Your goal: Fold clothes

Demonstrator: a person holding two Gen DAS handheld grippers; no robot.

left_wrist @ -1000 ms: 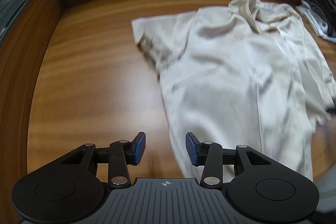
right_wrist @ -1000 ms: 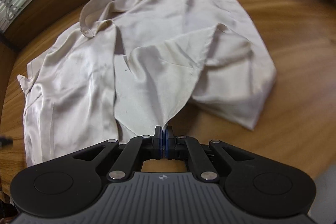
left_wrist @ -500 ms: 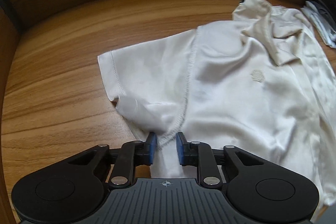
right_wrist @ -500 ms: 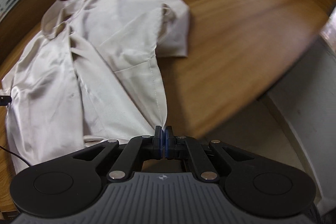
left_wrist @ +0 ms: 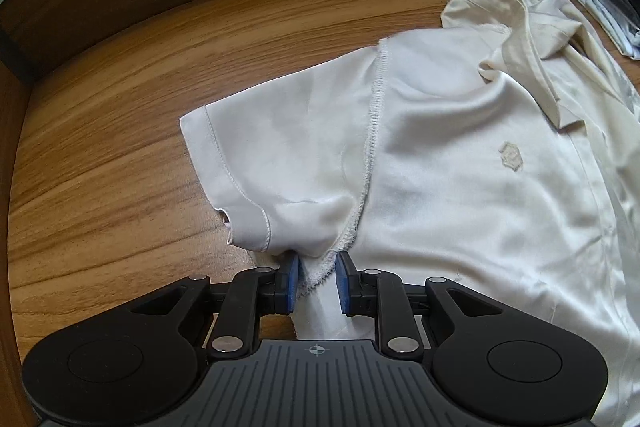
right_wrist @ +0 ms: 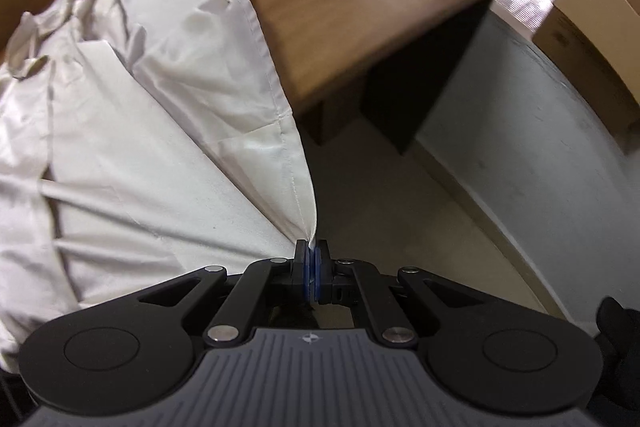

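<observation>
A: Where does the shirt (left_wrist: 460,163) sit?

B: Spread on the wooden table (left_wrist: 120,131), filling the left wrist view from its centre toward three o'clock. The left gripper (left_wrist: 316,281) straddles the underarm seam (left_wrist: 374,131) at six o'clock; its jaws have just been closing, and fabric lies between pads (left_wrist: 292,281) that look partly apart, barely touching it.

A: And the other?

B: The right gripper (right_wrist: 311,275) is pressed together on a hem corner, pulled past the table edge (right_wrist: 384,39).

A: Advice?

B: Close fully on both layers, then draw both corners apart evenly. The shirt's long axis runs collar (left_wrist: 516,27) at one o'clock to hem at five.
</observation>
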